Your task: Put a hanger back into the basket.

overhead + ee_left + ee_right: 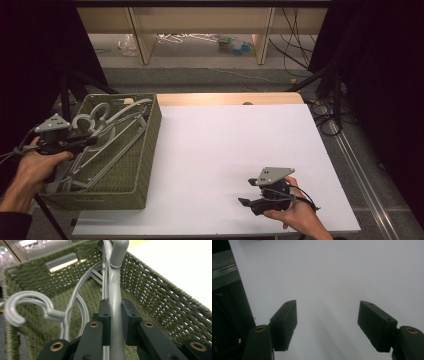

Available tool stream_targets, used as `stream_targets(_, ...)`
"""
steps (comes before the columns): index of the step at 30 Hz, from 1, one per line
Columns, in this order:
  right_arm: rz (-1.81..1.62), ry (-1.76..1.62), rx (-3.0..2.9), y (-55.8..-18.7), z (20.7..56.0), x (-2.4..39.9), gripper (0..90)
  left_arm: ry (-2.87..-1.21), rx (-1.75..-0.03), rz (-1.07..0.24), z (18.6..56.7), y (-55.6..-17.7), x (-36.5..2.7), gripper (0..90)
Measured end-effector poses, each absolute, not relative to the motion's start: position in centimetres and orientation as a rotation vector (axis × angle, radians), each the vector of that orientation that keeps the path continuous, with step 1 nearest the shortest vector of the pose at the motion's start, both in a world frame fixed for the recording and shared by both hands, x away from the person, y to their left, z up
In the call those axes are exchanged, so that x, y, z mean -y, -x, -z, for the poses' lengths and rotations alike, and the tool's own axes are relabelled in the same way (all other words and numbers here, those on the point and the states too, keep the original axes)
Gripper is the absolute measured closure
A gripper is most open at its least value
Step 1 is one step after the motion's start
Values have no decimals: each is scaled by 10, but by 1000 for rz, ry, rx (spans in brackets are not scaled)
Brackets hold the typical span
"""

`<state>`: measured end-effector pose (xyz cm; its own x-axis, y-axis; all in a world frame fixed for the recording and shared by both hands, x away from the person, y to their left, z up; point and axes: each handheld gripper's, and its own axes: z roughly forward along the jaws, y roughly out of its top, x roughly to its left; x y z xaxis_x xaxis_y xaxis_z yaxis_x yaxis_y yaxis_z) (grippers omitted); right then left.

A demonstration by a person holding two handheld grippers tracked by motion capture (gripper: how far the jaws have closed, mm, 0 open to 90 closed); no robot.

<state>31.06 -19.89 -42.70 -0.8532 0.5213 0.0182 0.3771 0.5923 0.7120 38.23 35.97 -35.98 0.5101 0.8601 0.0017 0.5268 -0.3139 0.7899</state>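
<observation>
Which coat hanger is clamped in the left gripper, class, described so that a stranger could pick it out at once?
Start at the green woven basket on the left edge of the white table; it holds a pile of grey plastic hangers. The left gripper is shut on the grey hanger whose bar runs straight up between its black jaws. The neighbouring hanger with the hook lies loose to its left.

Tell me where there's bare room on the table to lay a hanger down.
The white tabletop is bare between the green woven basket and the right gripper, which rests open near the front edge. The basket is crowded with grey plastic hangers; the left gripper is shut on one.
</observation>
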Motion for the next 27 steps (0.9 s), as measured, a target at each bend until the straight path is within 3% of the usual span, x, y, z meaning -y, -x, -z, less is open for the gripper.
stream_targets(15,-1113,-738,-2626,-312,426,199,328,-1924,-1347,-431,390,-391,-360,771)
stream_targets(27,-1116,-738,-2622,-312,425,199,326,-1915,-1524,-575,395,-400,-371,742)
